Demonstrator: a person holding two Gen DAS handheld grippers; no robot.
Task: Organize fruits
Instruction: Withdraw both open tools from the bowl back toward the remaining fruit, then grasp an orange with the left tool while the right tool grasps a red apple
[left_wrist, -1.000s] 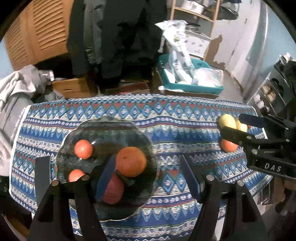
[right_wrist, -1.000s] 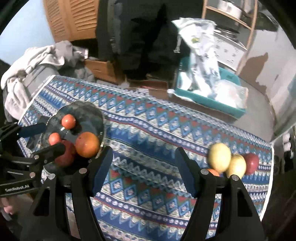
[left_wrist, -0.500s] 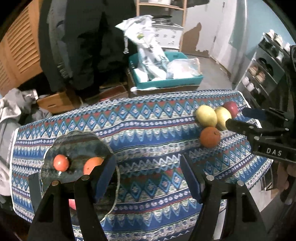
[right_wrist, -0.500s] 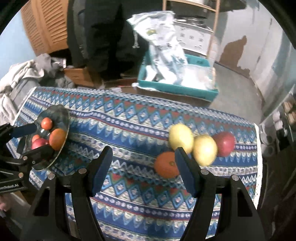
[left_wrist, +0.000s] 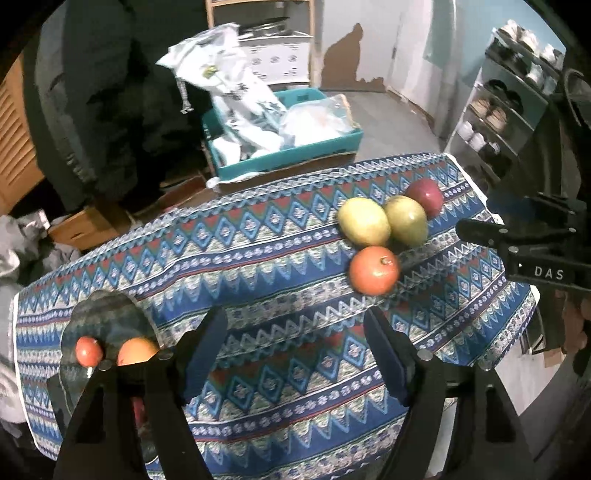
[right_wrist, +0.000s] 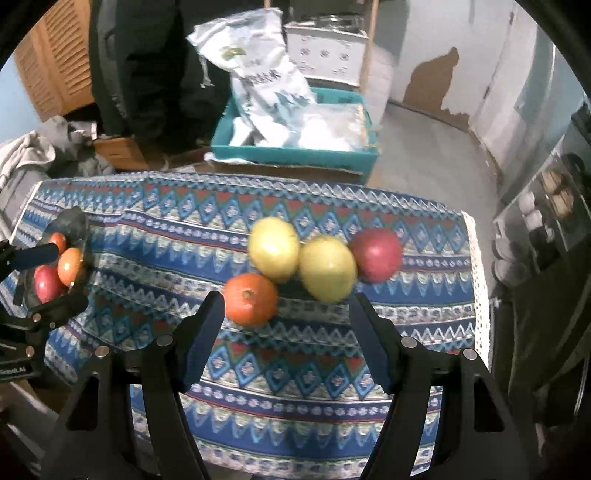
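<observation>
The empty right gripper (right_wrist: 286, 332), jaws apart, hovers near a round orange fruit (right_wrist: 251, 300); straddle it squarely. The empty left gripper (left_wrist: 295, 354) is opening above the patterned blue tablecloth (left_wrist: 258, 258).

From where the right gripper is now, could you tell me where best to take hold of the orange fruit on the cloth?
Probably grip the orange fruit across its round middle, coming from the near side and above. Its near and left flanks are clear; the yellow fruit crowds its far side, so the fingers should straddle left and right.
</observation>
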